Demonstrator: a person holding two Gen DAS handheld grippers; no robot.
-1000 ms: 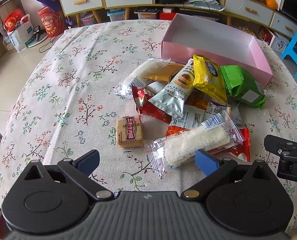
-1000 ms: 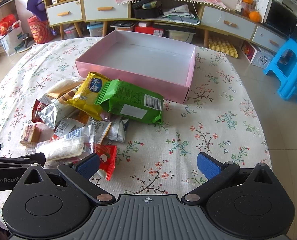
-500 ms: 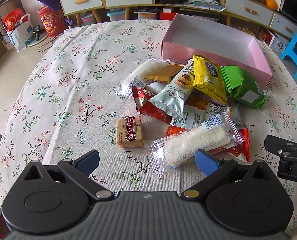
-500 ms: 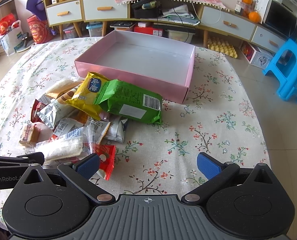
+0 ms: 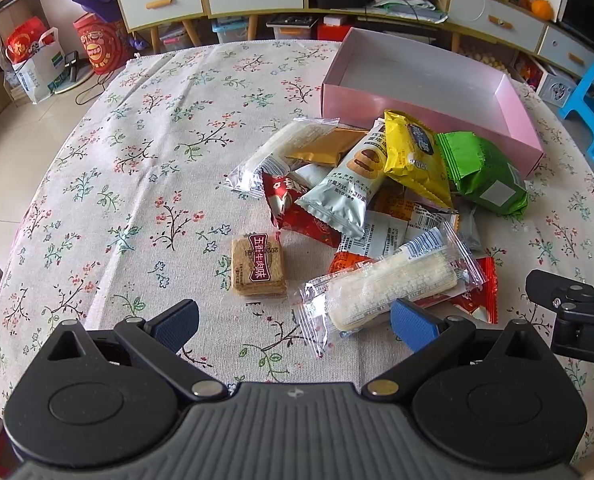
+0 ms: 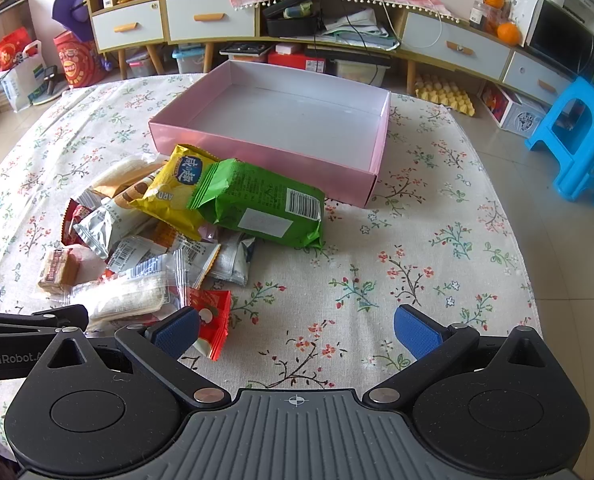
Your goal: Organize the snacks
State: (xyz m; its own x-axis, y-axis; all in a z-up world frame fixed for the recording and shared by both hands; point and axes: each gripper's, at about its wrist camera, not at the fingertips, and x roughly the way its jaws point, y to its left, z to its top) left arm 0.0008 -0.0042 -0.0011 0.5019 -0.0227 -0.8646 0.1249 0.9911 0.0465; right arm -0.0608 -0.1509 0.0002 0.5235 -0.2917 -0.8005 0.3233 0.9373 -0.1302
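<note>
A pile of wrapped snacks lies on the flowered tablecloth in front of an empty pink box (image 5: 421,104) (image 6: 265,148). On top are a green pack (image 5: 483,176) (image 6: 257,204) and a yellow pack (image 5: 415,156) (image 6: 175,192). A clear-wrapped white bar (image 5: 389,284) (image 6: 133,294) and a brown square biscuit (image 5: 259,266) (image 6: 59,272) lie nearest. My left gripper (image 5: 295,326) is open, low over the near edge of the pile, its right pad beside the white bar. My right gripper (image 6: 297,332) is open over bare cloth, right of the pile.
The table is round with a flowered cloth (image 5: 137,160). Behind it stand a low cabinet with drawers (image 6: 209,20) and clutter. A blue stool (image 6: 581,136) stands on the floor at right. Bags (image 5: 37,60) sit on the floor at left.
</note>
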